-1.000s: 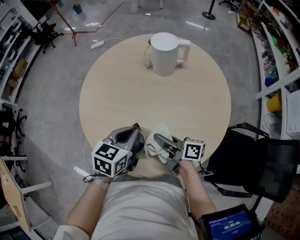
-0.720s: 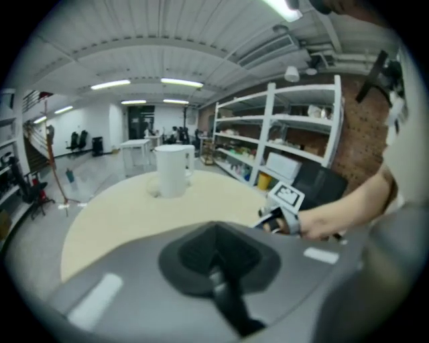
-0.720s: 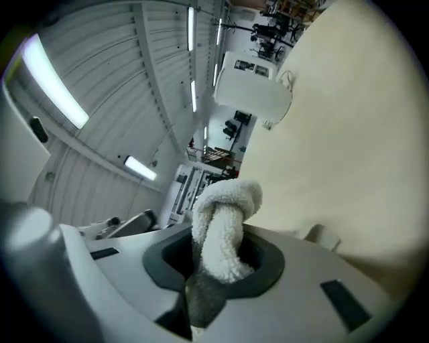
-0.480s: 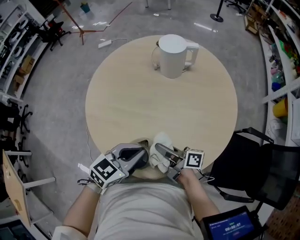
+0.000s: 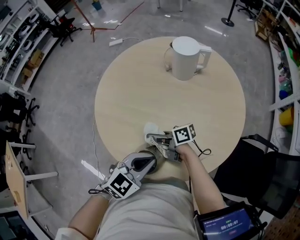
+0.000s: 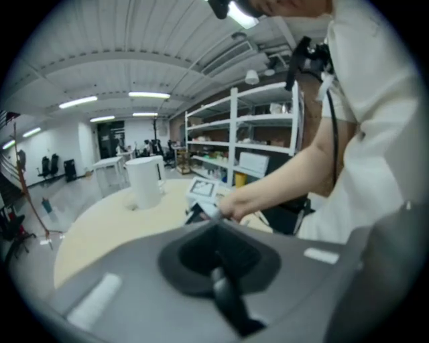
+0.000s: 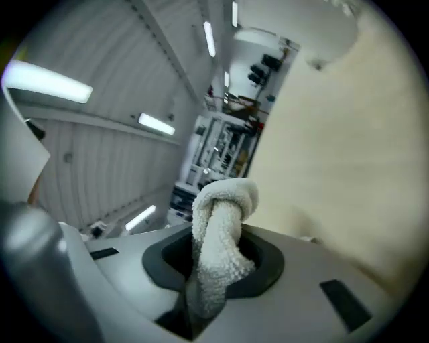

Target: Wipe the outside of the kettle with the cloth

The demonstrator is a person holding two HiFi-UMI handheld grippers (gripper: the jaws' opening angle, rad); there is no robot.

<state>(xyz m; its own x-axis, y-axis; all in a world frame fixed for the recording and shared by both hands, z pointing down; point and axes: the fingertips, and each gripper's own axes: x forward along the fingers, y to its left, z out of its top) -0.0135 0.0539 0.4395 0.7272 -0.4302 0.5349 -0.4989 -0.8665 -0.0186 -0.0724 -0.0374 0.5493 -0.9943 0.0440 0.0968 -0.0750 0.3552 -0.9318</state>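
Note:
The white kettle (image 5: 187,57) stands upright at the far side of the round wooden table (image 5: 131,93), handle to the right. My right gripper (image 5: 157,138) is over the table's near part, shut on a white terry cloth (image 5: 151,129). In the right gripper view the cloth (image 7: 218,248) bunches up out of the shut jaws, with the kettle (image 7: 301,20) far ahead. My left gripper (image 5: 140,165) hangs at the table's near edge, shut and holding nothing. The left gripper view shows the kettle (image 6: 145,181) and the right gripper's marker cube (image 6: 201,189) beyond it.
A black chair (image 5: 262,164) stands close to the table's right side. A small screen (image 5: 225,225) sits by my right arm. A power strip (image 5: 117,42) and cable lie on the floor behind the table. Shelving lines both sides of the room.
My right gripper has carried the cloth forward over the table, toward the kettle. My left gripper has drawn back to the table's near edge. The kettle has not moved.

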